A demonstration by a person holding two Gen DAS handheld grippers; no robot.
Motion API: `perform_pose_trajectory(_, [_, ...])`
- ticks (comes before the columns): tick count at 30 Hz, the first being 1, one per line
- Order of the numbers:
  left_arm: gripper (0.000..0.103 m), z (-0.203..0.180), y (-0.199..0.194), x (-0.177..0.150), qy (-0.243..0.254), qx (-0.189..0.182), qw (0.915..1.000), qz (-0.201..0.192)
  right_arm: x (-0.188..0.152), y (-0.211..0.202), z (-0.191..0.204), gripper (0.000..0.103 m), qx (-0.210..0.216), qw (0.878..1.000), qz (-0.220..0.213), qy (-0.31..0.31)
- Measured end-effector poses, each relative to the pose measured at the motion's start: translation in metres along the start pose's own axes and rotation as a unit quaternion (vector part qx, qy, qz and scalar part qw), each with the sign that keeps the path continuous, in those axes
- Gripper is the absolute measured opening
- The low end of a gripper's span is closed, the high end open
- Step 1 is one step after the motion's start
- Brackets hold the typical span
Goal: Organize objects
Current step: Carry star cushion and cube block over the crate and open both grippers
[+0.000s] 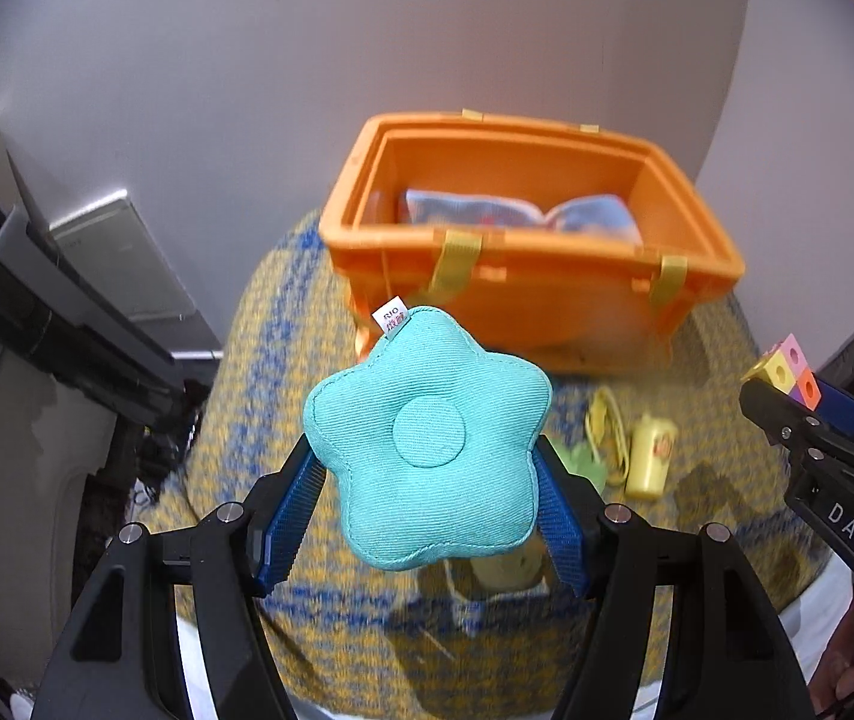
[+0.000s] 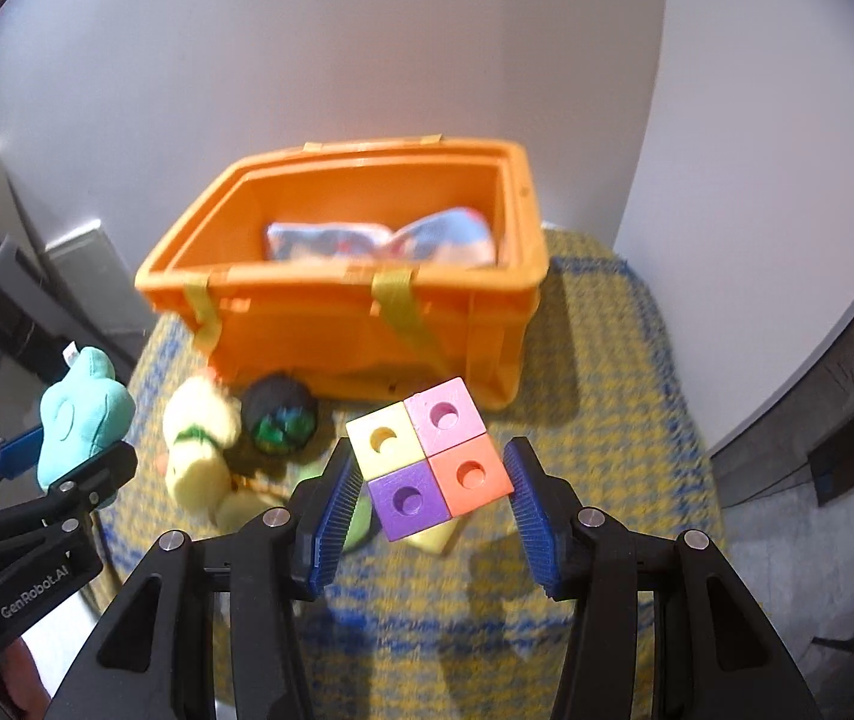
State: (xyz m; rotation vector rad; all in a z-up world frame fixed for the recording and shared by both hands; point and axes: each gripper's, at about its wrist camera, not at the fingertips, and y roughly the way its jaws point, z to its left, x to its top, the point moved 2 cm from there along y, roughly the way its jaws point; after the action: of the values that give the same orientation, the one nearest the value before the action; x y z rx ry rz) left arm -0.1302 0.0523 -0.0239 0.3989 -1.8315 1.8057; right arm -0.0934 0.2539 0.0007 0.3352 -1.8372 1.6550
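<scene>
My left gripper (image 1: pixel 427 468) is shut on a teal flower-shaped cushion (image 1: pixel 427 438) and holds it above the yellow-blue cloth, in front of the orange bin (image 1: pixel 523 300). It also shows in the right wrist view (image 2: pixel 82 420). My right gripper (image 2: pixel 430 468) is shut on a four-colour block cube (image 2: pixel 430 459), held above the cloth near the bin (image 2: pixel 343 312). The cube also shows at the right of the left wrist view (image 1: pixel 787 369). A folded patterned cloth (image 2: pixel 379 240) lies inside the bin.
On the woven table cloth (image 2: pixel 607 360) lie a yellow plush (image 2: pixel 199 450), a dark ball-like toy (image 2: pixel 277 414), a small yellow cup (image 1: pixel 649 456), a yellow cord toy (image 1: pixel 607 432) and a green piece (image 1: pixel 577 462). Grey walls stand behind; dark equipment (image 1: pixel 55 312) is on the left.
</scene>
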Motion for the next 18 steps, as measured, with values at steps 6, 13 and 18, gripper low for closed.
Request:
perform_pose_trajectory(6, [0.067,-0.005,-0.004,0.035,0.000,0.001,0.9997,-0.025,0.032,-0.005,-0.010,0.049,-0.047,0.998,-0.031,0.017])
perform_pose_trajectory(13, [0.067,-0.010,0.000,0.068,0.003,0.005,0.9990,-0.045,0.065,-0.002,-0.012,0.049,-0.050,0.997,-0.050,0.024])
perform_pose_trajectory(18, [0.067,-0.008,0.008,0.087,0.002,0.008,0.9987,-0.050,0.083,0.004,-0.017,0.049,-0.121,0.989,-0.066,0.044])
